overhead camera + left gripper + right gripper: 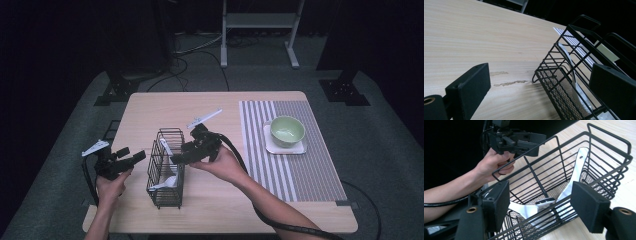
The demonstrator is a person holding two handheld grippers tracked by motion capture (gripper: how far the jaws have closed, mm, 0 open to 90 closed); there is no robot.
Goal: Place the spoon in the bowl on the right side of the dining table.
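Observation:
A black wire basket (156, 197) stands on the wooden table (220, 200), left of its middle. Inside lie two white spoon-like utensils (167, 182), seen close in the right gripper view as one leaning on the far wall (577, 170) and one across the mesh floor (524, 210). My right gripper (181, 157) is at the basket's right side, open, with the near rim wires (544, 202) passing between its jaws and neither pad pressing on them. My left gripper (136, 157) is held just left of the basket (556, 72), open, with nothing between its jaws.
A green bowl (287, 131) sits on a white square plate (300, 149) on a grey striped placemat (300, 175) at the table's right. Bare wood (474, 37) lies left of the basket. A metal stand (260, 22) and cables are on the floor beyond.

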